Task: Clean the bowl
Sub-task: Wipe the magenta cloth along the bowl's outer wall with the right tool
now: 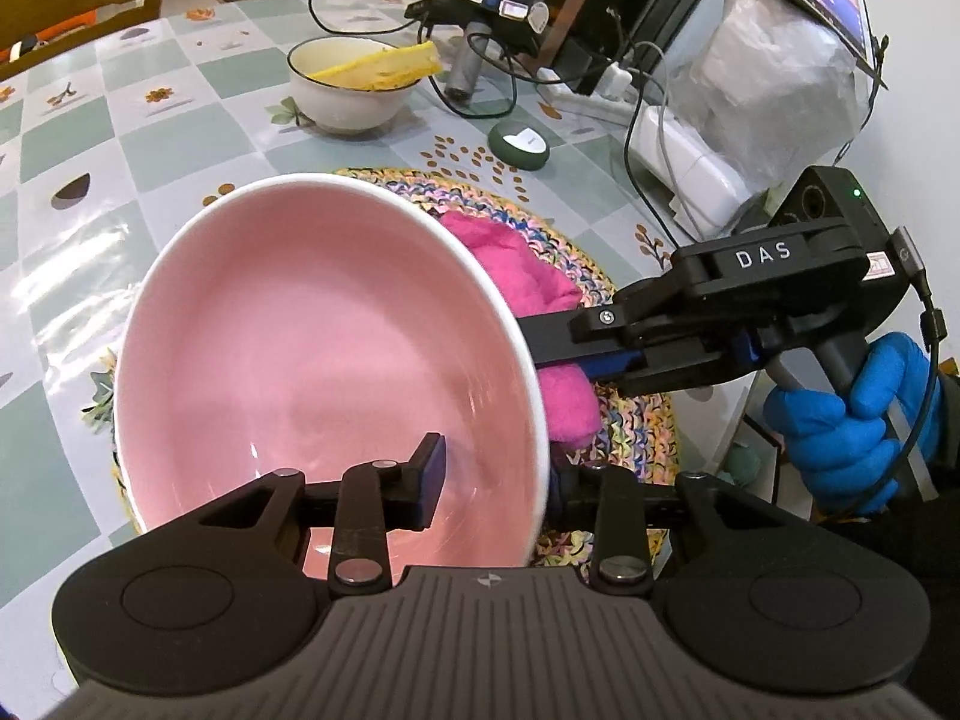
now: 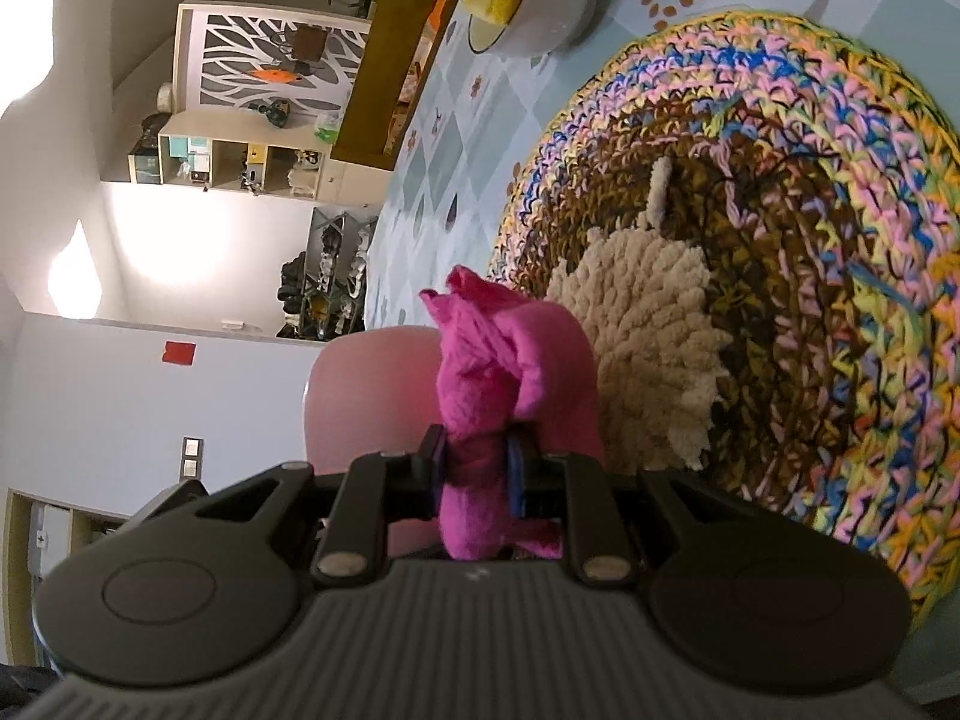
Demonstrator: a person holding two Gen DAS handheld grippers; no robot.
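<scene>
A pink bowl (image 1: pixel 312 348) with a white rim is tilted up above the woven mat (image 1: pixel 576 252). My left gripper (image 1: pixel 498 480) is shut on the bowl's near rim, one finger inside, the other outside. My right gripper (image 2: pixel 474 462) is shut on a magenta cloth (image 2: pixel 498 360), held just outside the bowl's right side; the cloth also shows in the left wrist view (image 1: pixel 528 282). In the right wrist view the bowl's pink wall (image 2: pixel 372 384) lies left of the cloth.
A white bowl (image 1: pixel 348 90) holding a yellow sponge (image 1: pixel 390 63) stands at the back of the checked table. A green round device (image 1: pixel 519 144), cables and electronics crowd the back right. A cream tufted pad (image 2: pixel 648 348) lies on the multicoloured mat (image 2: pixel 828 252).
</scene>
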